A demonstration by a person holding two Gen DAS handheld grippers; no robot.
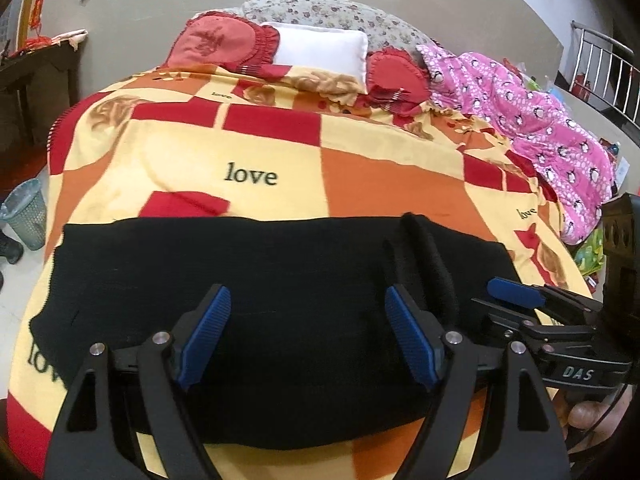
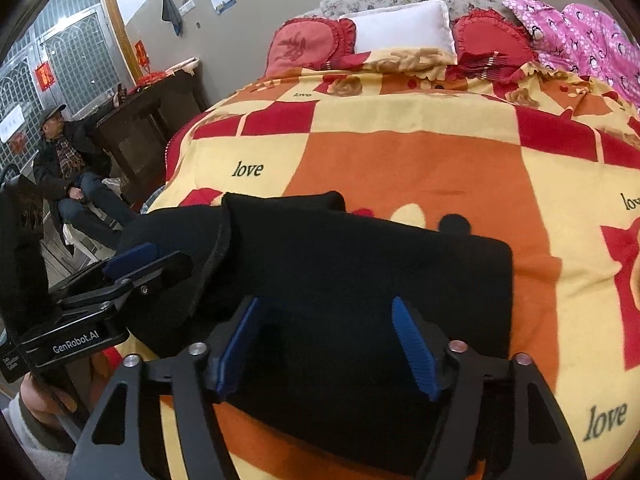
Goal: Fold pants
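Black pants [image 1: 280, 264] lie folded into a broad slab on the checked "love" blanket [image 1: 248, 148], near the bed's front edge. A raised fold ridge [image 1: 424, 248] runs across their right part. My left gripper [image 1: 308, 292] hovers just above the cloth, open, with nothing between its blue pads [image 1: 208, 332]. In the right wrist view the pants [image 2: 360, 260] show an upper layer with a thick edge [image 2: 216, 264] on the left. My right gripper [image 2: 326, 304] is open over them, its pads clear of the fabric. The two grippers sit side by side: the left gripper [image 2: 136, 258], the right gripper [image 1: 520, 300].
Red pillows [image 1: 216, 44] and a white pillow [image 1: 320, 50] lie at the bed's head, a pink quilt [image 1: 536, 120] along its right side. A mesh wastebasket [image 1: 26, 216] stands on the floor at left. A person [image 2: 68, 168] sits beside a dark wooden cabinet [image 2: 136, 132].
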